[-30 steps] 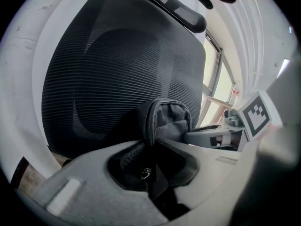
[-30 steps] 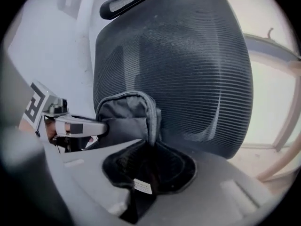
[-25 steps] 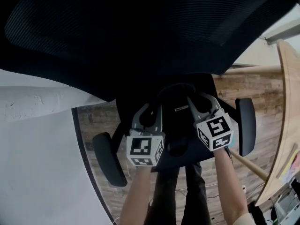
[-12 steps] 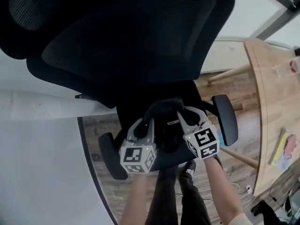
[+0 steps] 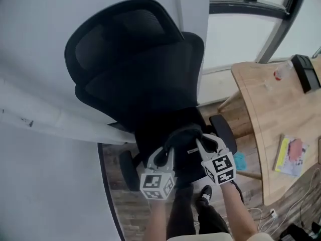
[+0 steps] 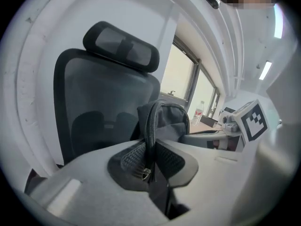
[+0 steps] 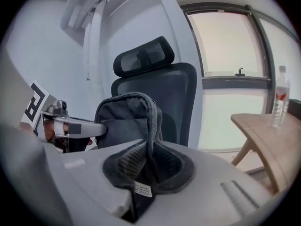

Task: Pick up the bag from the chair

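Bag [image 5: 183,133] has risen, both hand-held grippers [image 5: 161,157] [image 5: 206,145] clamping it.

The bag [image 5: 183,134] hangs before the backrest of the chair [image 5: 135,74], between the left gripper [image 5: 163,155] on its left side and the right gripper [image 5: 205,145] on its right, each with its jaws closed on the bag's edge. Right of the chair stands the desk [image 5: 256,104]. A bottle [image 5: 282,72] and a box [image 5: 306,72] sit by its far edge, a book [image 5: 291,155] toward its near edge.
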